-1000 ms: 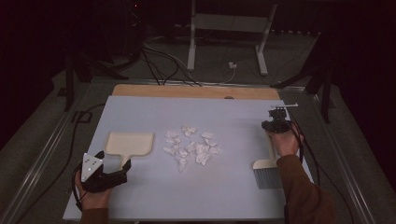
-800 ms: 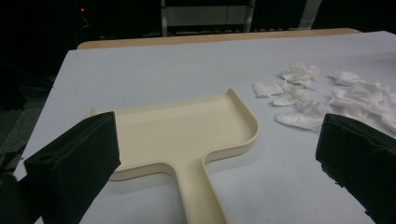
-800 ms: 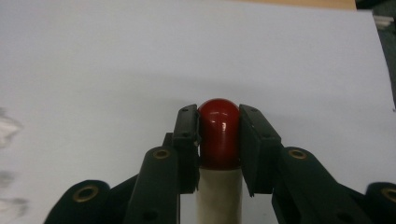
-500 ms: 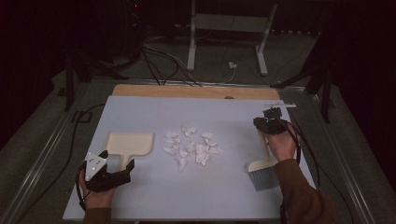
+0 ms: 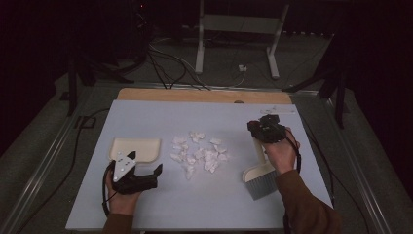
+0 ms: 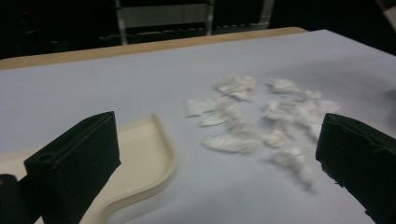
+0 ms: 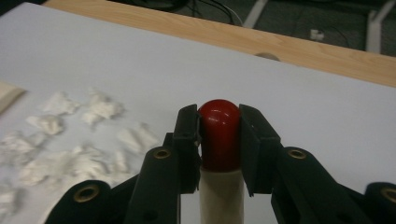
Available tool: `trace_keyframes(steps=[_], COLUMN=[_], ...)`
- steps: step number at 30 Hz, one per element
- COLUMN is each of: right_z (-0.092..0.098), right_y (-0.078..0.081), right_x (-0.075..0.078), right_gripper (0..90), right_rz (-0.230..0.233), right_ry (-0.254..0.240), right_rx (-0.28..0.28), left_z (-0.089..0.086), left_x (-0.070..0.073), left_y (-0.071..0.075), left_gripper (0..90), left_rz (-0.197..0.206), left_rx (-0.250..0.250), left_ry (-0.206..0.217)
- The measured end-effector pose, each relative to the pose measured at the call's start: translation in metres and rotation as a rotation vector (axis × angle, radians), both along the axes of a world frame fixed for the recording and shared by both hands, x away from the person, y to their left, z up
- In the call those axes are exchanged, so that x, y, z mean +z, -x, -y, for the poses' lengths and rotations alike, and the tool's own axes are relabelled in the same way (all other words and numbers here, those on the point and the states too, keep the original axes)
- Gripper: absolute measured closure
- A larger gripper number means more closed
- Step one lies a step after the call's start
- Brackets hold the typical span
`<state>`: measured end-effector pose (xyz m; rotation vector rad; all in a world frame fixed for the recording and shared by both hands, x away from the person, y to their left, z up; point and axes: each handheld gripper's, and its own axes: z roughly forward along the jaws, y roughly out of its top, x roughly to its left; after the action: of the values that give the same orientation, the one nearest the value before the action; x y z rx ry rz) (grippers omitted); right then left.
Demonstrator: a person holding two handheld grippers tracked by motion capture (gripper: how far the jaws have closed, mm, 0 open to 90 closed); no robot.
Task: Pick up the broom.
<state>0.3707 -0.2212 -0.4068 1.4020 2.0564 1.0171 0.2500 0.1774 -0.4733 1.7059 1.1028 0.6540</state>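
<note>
The right gripper (image 7: 219,135) squeezes the brush (image 5: 260,173) by its handle. In the right gripper view the two black jaws press on both sides of the round, shiny red tip of the handle, and a pale stick runs down from it. In the high view the brush stands at the right side of the table (image 5: 146,112), with its flat cream head and grey bristles down by the person's right wrist.

The left gripper (image 5: 141,178) is open, with nothing between its jaws. It sits at the front left, just below the dustpan (image 5: 135,147). The dustpan is cream, flat and smooth, with a raised curved rim.

A heap of paper scraps (image 5: 199,153) lies in the middle of the table, between the dustpan and the brush. The scraps are white, small and crumpled. The table top is smooth and pale grey, with a wooden strip along its far edge.
</note>
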Motion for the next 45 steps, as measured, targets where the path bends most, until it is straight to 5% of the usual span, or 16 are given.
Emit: trace_keyframes(steps=[11,23,31,38,42,45], right_z=[-0.033,-0.062,-0.073,-0.076,-0.075,-0.075], right_y=[0.013,0.030,0.035,0.037,0.037,0.036], right_x=[0.009,0.023,0.030,0.032,0.033,0.032], right_gripper=[71.2,71.1,71.1,71.1,71.0,70.9], right_rz=[0.029,0.058,0.079,0.081,0.078,0.077], right_ry=[-0.063,-0.119,-0.127,-0.138,-0.137,-0.139], right_rx=[0.069,0.132,0.148,0.154,0.158,0.166], left_z=[0.058,0.112,0.141,0.157,0.159,0.162], left_x=[0.002,-0.009,-0.012,-0.022,-0.026,-0.027], left_y=[-0.014,-0.023,-0.023,-0.027,-0.028,-0.027], left_gripper=[0.5,4.2,8.4,22.7,53.4,60.3], left_rz=[-0.013,-0.092,-0.146,-0.230,-0.266,-0.279], left_rx=[-0.124,-0.258,-0.359,-0.417,-0.470,-0.489], left_ry=[0.016,0.055,0.040,0.035,0.026,0.005])
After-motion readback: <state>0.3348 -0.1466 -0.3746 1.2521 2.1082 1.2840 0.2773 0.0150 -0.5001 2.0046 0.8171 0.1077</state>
